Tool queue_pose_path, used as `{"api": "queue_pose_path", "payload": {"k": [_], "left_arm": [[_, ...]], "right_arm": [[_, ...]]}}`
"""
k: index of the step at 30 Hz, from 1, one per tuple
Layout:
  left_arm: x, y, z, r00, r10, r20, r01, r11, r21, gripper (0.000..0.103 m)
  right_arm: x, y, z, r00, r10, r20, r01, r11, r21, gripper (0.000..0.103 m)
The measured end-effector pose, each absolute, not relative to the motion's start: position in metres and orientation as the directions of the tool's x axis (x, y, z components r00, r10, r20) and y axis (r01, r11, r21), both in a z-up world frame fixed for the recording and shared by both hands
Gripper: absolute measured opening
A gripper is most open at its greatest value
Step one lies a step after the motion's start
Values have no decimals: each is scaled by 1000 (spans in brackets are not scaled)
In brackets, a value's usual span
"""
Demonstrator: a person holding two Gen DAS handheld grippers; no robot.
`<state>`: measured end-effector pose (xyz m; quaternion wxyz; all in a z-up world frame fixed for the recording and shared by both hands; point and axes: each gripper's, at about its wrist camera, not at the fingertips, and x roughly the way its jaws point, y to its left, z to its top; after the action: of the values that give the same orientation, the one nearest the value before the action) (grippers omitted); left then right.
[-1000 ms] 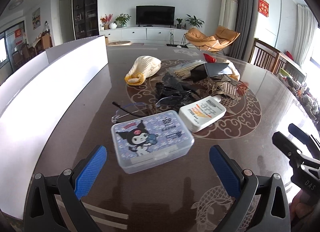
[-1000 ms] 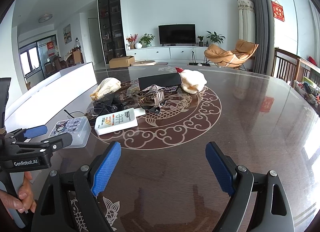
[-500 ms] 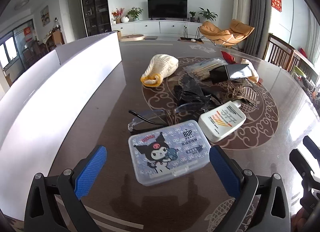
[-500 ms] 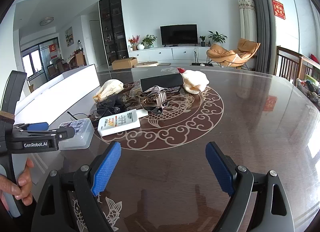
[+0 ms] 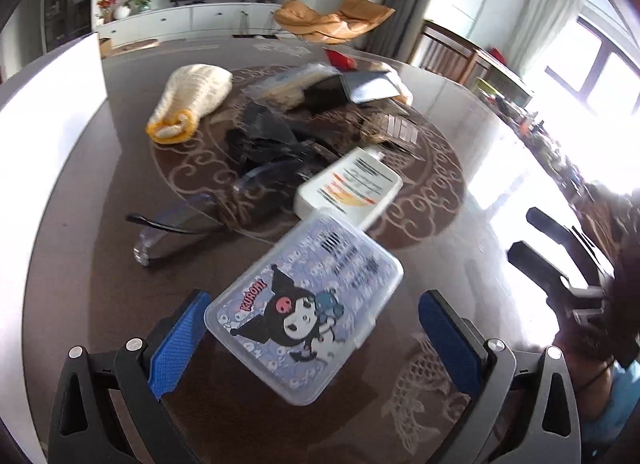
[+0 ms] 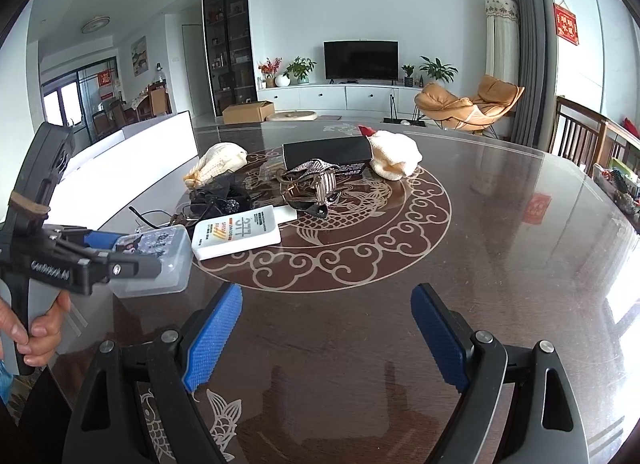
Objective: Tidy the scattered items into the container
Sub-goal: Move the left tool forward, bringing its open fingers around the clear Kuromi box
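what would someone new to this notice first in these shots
First, the clear plastic box with a cartoon lid, lying between the open left gripper pads. Behind it a white lotion bottle, then a dark tangled heap at the table's centre.

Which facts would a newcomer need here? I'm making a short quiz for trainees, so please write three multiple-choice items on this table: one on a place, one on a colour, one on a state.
1. Where is the cartoon box?
A. between the left gripper's fingers
B. on the orange chair
C. under the knitted pouch

2. What colour are the right gripper's pads?
A. red
B. blue
C. yellow

3. How does the right gripper stand?
A. shut on the white bottle
B. shut on nothing
C. open, holding nothing

Key: 1 A, the left gripper frames it; 2 B, the pads are blue; 3 C, only bare table lies between them.
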<state>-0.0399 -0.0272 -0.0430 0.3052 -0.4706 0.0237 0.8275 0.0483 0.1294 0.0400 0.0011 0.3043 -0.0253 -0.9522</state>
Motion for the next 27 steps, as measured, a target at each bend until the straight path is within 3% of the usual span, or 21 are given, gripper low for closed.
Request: {"api": "queue_pose_path", "payload": {"k": [3, 8, 15, 27], "left_arm": [[-16, -25, -43, -330, 506, -797, -584, -773, -248, 103], [-26, -24, -41, -431, 375, -821, -484, -864, -141, 103], [-44, 14, -51, -440, 216, -872, -518, -854, 50, 103], [-55, 16, -57, -457, 155, -876, -326, -945, 3, 103]], "right_arm": [[49, 134, 40, -818, -27, -575, -16, -997, 71, 87], [48, 135, 40, -818, -27, -575, -20, -997, 75, 87], [50, 137, 41, -820, -31, -571, -26, -996, 91, 87], [51, 140, 42, -825, -44, -564, -23, -994, 111, 87]]}}
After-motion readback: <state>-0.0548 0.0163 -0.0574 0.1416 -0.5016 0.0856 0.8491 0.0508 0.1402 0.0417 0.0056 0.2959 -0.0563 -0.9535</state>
